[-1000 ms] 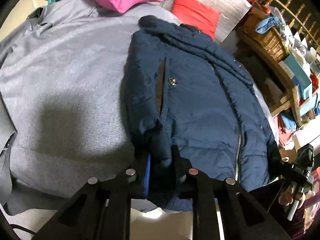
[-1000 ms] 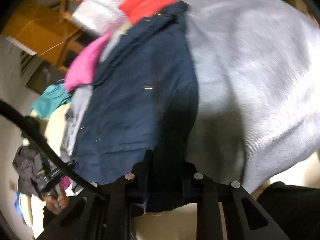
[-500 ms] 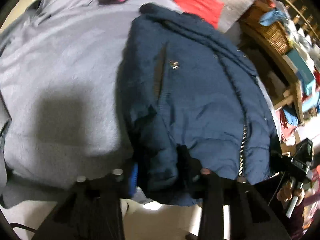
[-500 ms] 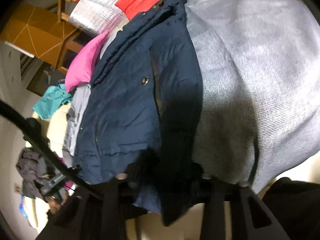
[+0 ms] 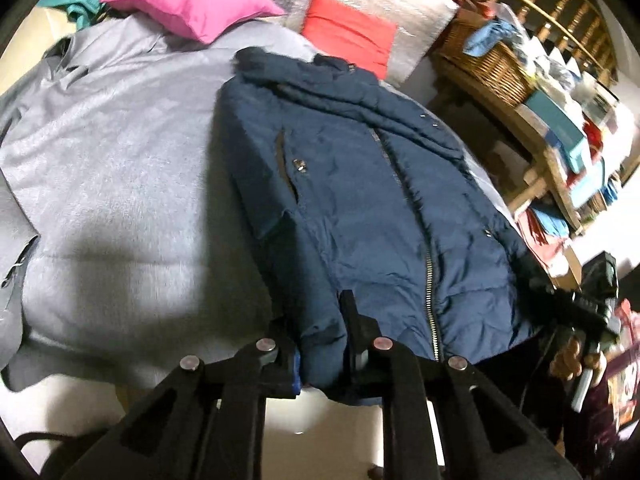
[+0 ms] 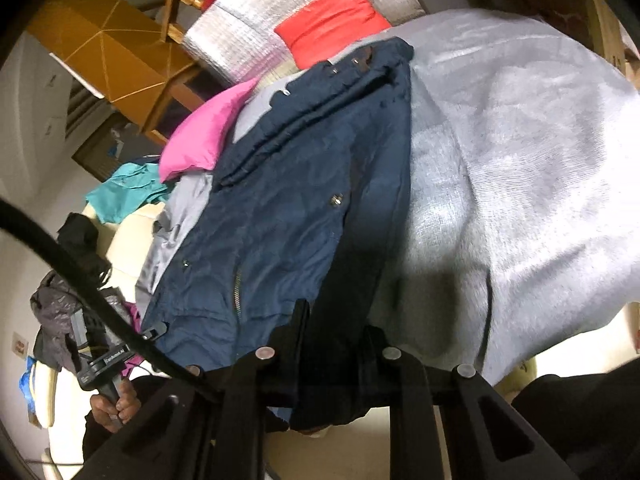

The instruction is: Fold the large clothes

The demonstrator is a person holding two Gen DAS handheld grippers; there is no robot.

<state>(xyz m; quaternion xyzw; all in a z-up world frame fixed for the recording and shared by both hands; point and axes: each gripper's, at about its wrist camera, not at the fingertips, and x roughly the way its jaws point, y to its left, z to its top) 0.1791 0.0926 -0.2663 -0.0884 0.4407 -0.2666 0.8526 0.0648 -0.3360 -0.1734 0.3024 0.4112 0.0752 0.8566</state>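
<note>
Grey blanket (image 5: pixel 120 168) covers the whole bed; on it the navy padded jacket (image 5: pixel 360 208) lies front up, zip (image 5: pixel 430 280) closed down the middle. Long axis runs from the collar (image 5: pixel 304 68), which points away toward the pink pillow (image 5: pixel 192 8) and red pillow (image 5: pixel 348 36), back to the hem at the near edge of the bed. Looks bulky but light, soft and puffy, shell probably slick; likely to sag and slide unless taken by a thick bunch at seam or hem. Left gripper (image 5: pixel 320 344) is clamped tight on the hem's left corner, right gripper (image 6: pixel 332 344) clamped on the opposite hem corner, fabric bunched between each pair of jaws. Small detail: a pocket snap (image 5: pixel 299 166) beside the chest pocket slit.
</note>
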